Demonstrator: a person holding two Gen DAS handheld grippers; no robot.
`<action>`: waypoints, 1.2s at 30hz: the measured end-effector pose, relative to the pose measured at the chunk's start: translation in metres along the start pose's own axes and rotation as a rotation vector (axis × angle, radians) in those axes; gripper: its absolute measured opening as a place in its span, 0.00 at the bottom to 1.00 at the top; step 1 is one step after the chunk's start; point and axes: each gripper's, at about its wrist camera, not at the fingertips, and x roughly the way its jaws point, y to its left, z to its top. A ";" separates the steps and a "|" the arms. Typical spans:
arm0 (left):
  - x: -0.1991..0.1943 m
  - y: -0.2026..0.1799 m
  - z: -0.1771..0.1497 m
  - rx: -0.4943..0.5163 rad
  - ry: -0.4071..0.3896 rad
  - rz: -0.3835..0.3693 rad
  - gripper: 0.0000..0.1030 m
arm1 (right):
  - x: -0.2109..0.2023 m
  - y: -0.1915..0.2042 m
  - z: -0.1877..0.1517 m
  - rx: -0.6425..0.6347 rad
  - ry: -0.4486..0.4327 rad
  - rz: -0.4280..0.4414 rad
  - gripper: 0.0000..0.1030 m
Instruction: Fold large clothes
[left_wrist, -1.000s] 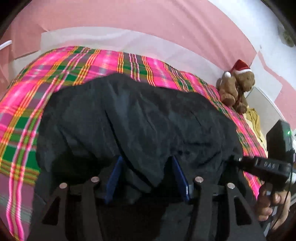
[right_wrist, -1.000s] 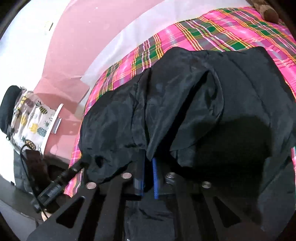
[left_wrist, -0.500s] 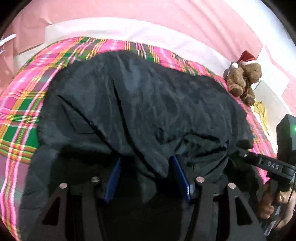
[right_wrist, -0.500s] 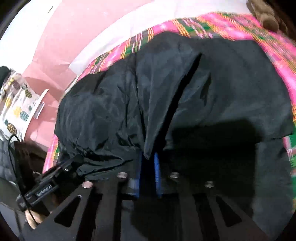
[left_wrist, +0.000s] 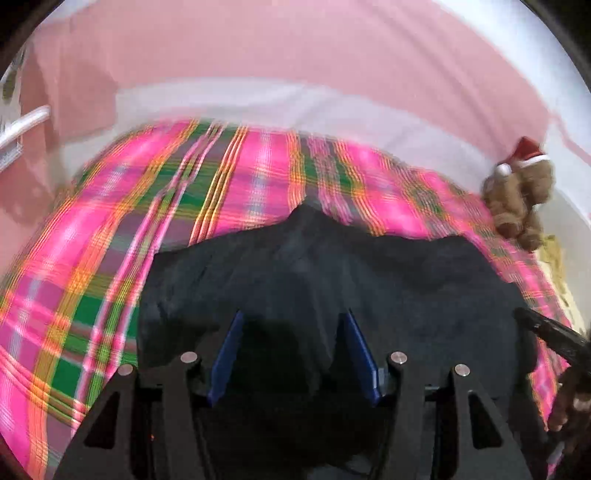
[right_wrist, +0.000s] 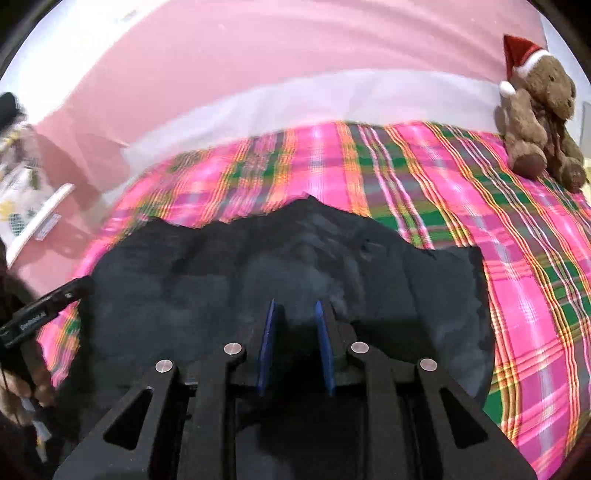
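A large black garment (left_wrist: 332, 280) lies in a folded heap on the pink and green plaid bedspread (left_wrist: 110, 236); it also shows in the right wrist view (right_wrist: 280, 266). My left gripper (left_wrist: 291, 321) is open, its blue pads (left_wrist: 227, 354) wide apart with a lobe of black cloth lying between them. My right gripper (right_wrist: 293, 306) is open with a narrower gap, empty, just above the garment's near edge. Each gripper shows at the edge of the other's view, the right gripper (left_wrist: 550, 332) on the right and the left gripper (right_wrist: 44, 314) on the left.
A brown teddy bear in a Santa hat (right_wrist: 539, 107) sits at the bed's far right corner, also in the left wrist view (left_wrist: 521, 195). A pink wall with a white band (right_wrist: 295, 96) backs the bed. Pineapple-print fabric (right_wrist: 14, 199) hangs at far left.
The garment has come down onto the bed and now lies lower and flatter. My right gripper, shut on its edge before, has opened and let go. Both views have tilted up; the frames are blurred.
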 end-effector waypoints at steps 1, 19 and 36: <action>0.007 0.006 -0.008 -0.004 0.002 -0.001 0.57 | 0.007 -0.008 -0.004 0.006 0.020 -0.012 0.22; -0.016 -0.015 0.039 0.064 -0.113 -0.035 0.56 | -0.010 -0.011 0.025 -0.012 -0.074 0.017 0.25; 0.076 -0.026 0.030 0.103 -0.062 0.040 0.54 | 0.104 -0.034 0.022 0.010 0.046 -0.045 0.25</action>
